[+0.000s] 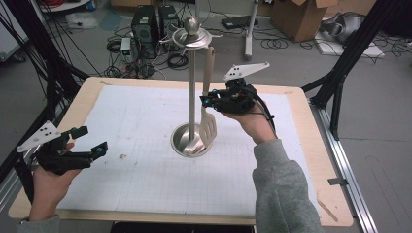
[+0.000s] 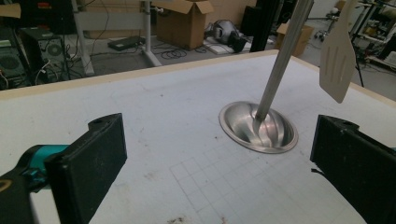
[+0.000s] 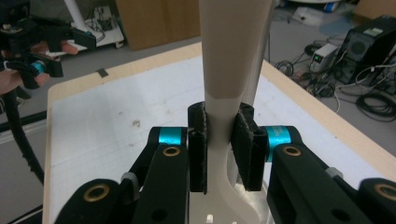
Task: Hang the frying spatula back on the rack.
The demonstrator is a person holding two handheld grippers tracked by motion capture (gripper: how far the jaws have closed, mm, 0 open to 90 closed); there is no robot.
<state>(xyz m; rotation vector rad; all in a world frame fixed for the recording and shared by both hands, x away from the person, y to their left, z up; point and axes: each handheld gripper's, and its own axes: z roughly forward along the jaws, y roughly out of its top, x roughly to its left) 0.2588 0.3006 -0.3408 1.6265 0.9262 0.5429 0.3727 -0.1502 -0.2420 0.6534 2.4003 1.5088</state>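
Slotted spatula, cream-coloured plastic, hangs blade-down from the top ring of the steel utensil stand, its blade just above the stand's dished base near the middle of the surface. My right gripper is clamped on the spatula's neck, one pad on each flat side, just above where the handle widens into the blade. My left gripper rests near the left edge of the surface, jaws apart and holding nothing.

Judgement on the step in hand: whether the spatula is going onto its hook or coming off it I cannot tell, but either way the work happens at the top of the handle, well away from my grip. I should keep the handle parallel to the post, move it straight up or down without twisting, and keep the blade off the post and the base. The stand looks tall and narrow; a sideways pull could tip it, so my left gripper could steady the post if needed.

Condition of the item: long, flat handle, broad blade with several slots, smooth matte finish. No damage visible.
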